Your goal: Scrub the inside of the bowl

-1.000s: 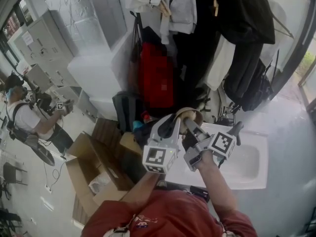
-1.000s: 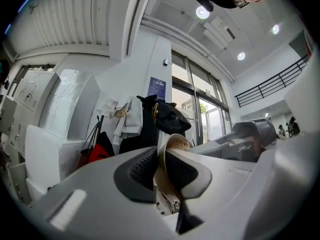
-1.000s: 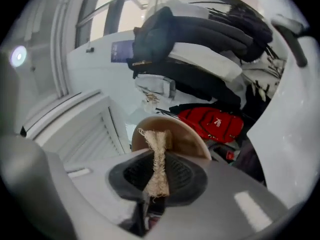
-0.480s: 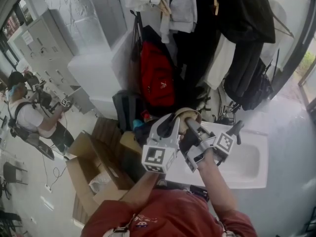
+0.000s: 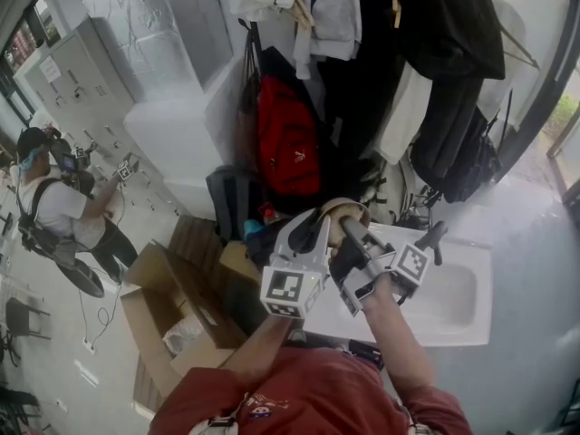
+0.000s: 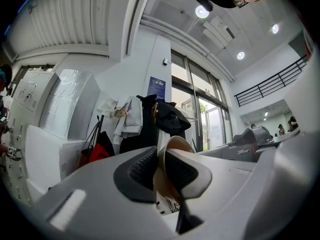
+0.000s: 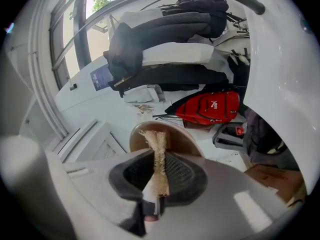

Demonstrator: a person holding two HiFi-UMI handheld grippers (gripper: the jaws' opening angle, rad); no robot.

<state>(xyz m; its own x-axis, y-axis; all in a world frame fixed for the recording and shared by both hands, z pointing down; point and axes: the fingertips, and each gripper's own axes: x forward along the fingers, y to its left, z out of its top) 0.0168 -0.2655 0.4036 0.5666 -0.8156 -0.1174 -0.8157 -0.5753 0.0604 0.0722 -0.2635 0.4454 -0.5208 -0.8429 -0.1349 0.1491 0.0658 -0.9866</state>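
The person holds two grippers, one in each hand, and between them there is one bowl (image 7: pixel 180 137), tan in colour. The left gripper (image 6: pixel 160 164) has its two jaws closed almost together on the wall of the bowl, one pad inside the rim and one outside, so the bowl is carried on its edge with the opening turned toward the right gripper (image 7: pixel 157 166). The right gripper has its jaws pressed together on one scrubbing pad (image 7: pixel 155 141), a coarse beige piece seen from its thin side. The pad stands out beyond the fingertips and its far end reaches into the bowl, against the inner surface. In the head view the bowl is lifted in the air, not resting on anything, and it shows at the left end of one white sink (image 5: pixel 471 329). Each gripper carries one cube with square markers, so two cubes are counted: the left cube (image 5: pixel 290 293) and the right cube (image 5: pixel 412 263). Behind the bowl hangs one red backpack (image 5: pixel 288 143), with several dark and pale garments (image 5: pixel 444 25) around it. On the floor at the left lie open cardboard boxes (image 5: pixel 172 288), at least two. One second person (image 5: pixel 54 216) stands well apart at the far left, near the grey lockers (image 5: pixel 77 75).
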